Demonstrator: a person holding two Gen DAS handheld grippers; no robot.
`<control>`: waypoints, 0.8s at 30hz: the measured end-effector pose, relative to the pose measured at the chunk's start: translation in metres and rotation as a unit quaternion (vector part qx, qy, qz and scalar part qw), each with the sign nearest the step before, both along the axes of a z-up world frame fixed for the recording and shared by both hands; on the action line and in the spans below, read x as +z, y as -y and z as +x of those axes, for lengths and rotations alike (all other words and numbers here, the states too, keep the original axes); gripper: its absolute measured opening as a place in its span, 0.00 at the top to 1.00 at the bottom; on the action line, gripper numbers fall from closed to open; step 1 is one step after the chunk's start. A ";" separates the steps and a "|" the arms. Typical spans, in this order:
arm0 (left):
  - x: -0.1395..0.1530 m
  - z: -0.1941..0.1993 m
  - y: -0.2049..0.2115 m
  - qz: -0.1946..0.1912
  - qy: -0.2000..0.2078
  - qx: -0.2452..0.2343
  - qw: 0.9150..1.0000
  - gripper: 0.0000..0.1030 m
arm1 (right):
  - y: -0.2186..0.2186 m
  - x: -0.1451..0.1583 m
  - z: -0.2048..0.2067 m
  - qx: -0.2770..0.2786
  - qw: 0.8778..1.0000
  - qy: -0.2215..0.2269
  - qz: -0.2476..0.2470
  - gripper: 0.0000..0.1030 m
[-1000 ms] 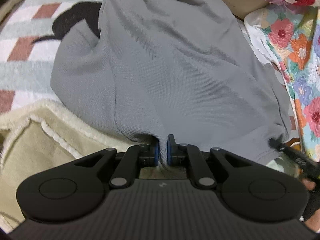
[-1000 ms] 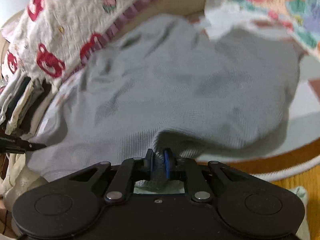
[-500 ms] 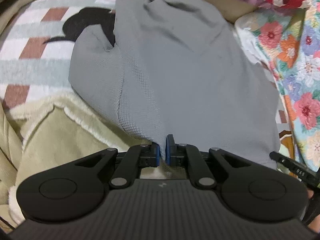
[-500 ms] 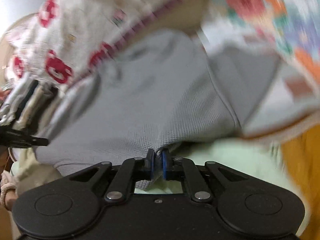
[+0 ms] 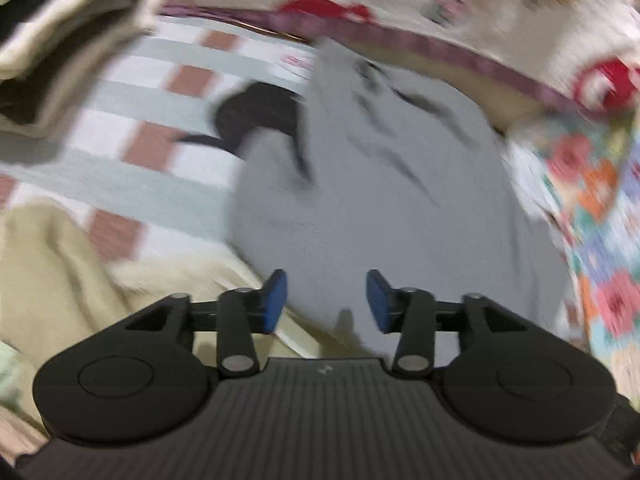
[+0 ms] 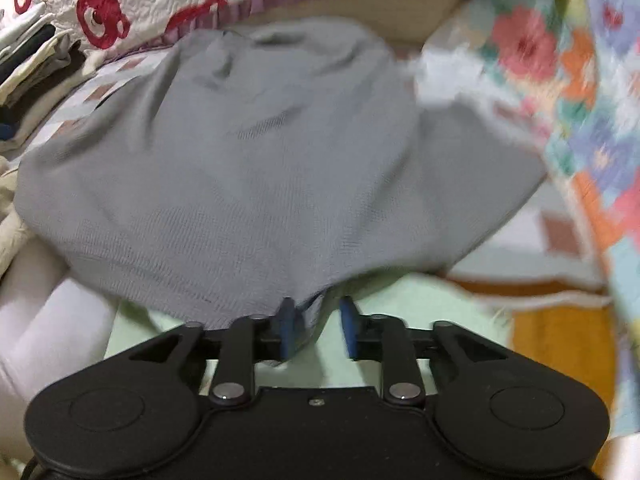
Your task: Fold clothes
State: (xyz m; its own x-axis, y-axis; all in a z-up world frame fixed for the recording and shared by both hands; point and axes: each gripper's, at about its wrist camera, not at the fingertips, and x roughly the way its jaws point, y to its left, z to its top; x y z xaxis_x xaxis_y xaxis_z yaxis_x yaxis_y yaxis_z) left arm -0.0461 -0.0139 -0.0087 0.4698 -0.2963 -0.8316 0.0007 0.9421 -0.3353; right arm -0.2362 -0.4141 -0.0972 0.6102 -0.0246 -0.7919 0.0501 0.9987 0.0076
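Bedding is filling most of both views: a striped blanket (image 5: 120, 168) with brick-coloured squares, a floral quilt (image 6: 580, 92) off to one side, and a white quilt with red bears (image 6: 120, 12) running along the far edge. A stack of folded clothes (image 6: 36, 64) is sitting at the far left corner.

Lying across the blanket is the grey garment (image 6: 260, 168), spread out with its near hem bunching right at the grippers and what looks like the neck end reaching toward the bear quilt. I'm guessing it's light and totally floppy, a waffle-ish knit, not slippery, nothing fragile about it. It'll sag and crease wherever it isn't supported, so I'd be pinching it at the hem corners or the shoulders, both hands at once, to keep an edge straight.

The left gripper (image 5: 326, 300) is opening, blue pads (image 5: 274, 300) standing apart with the fabric below them, not pinched. The right gripper (image 6: 316, 328) is opening too; a fold of hem is sitting between its jaws and brushing one pad, but the other pad is clear of it, so it's letting go.

Writing-wise, I'm not seeing anything readable. There's a tiny mark on the left gripper body, too small to make out.
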 end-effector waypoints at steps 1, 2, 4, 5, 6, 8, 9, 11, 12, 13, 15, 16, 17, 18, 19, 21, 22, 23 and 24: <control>-0.013 0.012 -0.010 -0.013 -0.022 0.020 0.999 0.55 | 0.001 0.010 0.003 -0.014 0.999 0.034 -0.003 0.70; -0.029 0.025 -0.019 -0.035 -0.050 0.044 0.997 0.55 | 0.000 0.020 0.009 -0.023 0.997 0.068 0.005 0.68; -0.061 0.049 -0.038 -0.089 -0.099 0.092 0.987 0.55 | -0.005 0.030 0.032 0.008 0.993 0.099 0.066 0.67; -0.076 0.059 -0.045 -0.129 -0.115 0.116 0.978 0.55 | -0.009 0.030 0.048 0.035 0.988 0.098 0.118 0.67; -0.092 0.069 -0.052 -0.169 -0.130 0.140 0.967 0.55 | -0.013 0.029 0.064 0.059 0.980 0.095 0.166 0.67; -0.108 0.081 -0.064 -0.194 -0.138 0.192 0.952 0.56 | -0.034 0.024 0.096 0.112 0.963 0.066 0.236 0.67; -0.110 0.087 -0.063 -0.178 -0.137 0.191 0.956 0.55 | -0.049 0.022 0.112 0.142 0.956 0.052 0.252 0.67; -0.112 0.102 -0.059 -0.138 -0.132 0.158 0.969 0.55 | -0.093 0.025 0.132 0.214 0.951 0.038 0.222 0.66; -0.115 0.109 -0.059 -0.124 -0.137 0.145 0.972 0.55 | -0.115 0.026 0.139 0.250 0.945 0.030 0.209 0.62; -0.121 0.117 -0.059 -0.115 -0.146 0.134 0.973 0.55 | -0.134 0.026 0.146 0.278 0.939 0.019 0.201 0.56; -0.127 0.128 -0.063 -0.116 -0.152 0.119 0.974 0.53 | -0.170 0.025 0.157 0.323 0.930 -0.002 0.176 0.48; -0.128 0.133 -0.065 -0.121 -0.148 0.109 0.975 0.52 | -0.188 0.024 0.162 0.342 0.926 -0.013 0.160 0.43; -0.127 0.138 -0.066 -0.128 -0.141 0.097 0.977 0.55 | -0.204 0.023 0.166 0.359 0.922 -0.022 0.140 0.41; -0.125 0.141 -0.066 -0.134 -0.134 0.078 0.979 0.61 | -0.216 0.019 0.169 0.371 0.921 -0.024 0.113 0.41; -0.124 0.143 -0.065 -0.143 -0.121 0.060 0.980 0.65 | -0.224 0.015 0.172 0.380 0.921 -0.023 0.085 0.41; -0.120 0.143 -0.063 -0.167 -0.091 0.039 0.981 0.73 | -0.232 0.007 0.174 0.395 0.918 -0.015 0.036 0.62; -0.119 0.143 -0.062 -0.180 -0.083 0.035 0.979 0.74 | -0.230 0.006 0.176 0.397 0.917 -0.009 0.032 0.93; -0.117 0.143 -0.061 -0.190 -0.076 0.036 0.978 0.74 | -0.227 0.007 0.179 0.390 0.920 -0.002 0.035 0.93; -0.113 0.144 -0.060 -0.192 -0.068 0.037 0.978 0.74 | -0.218 0.009 0.186 0.366 0.929 0.007 0.054 0.93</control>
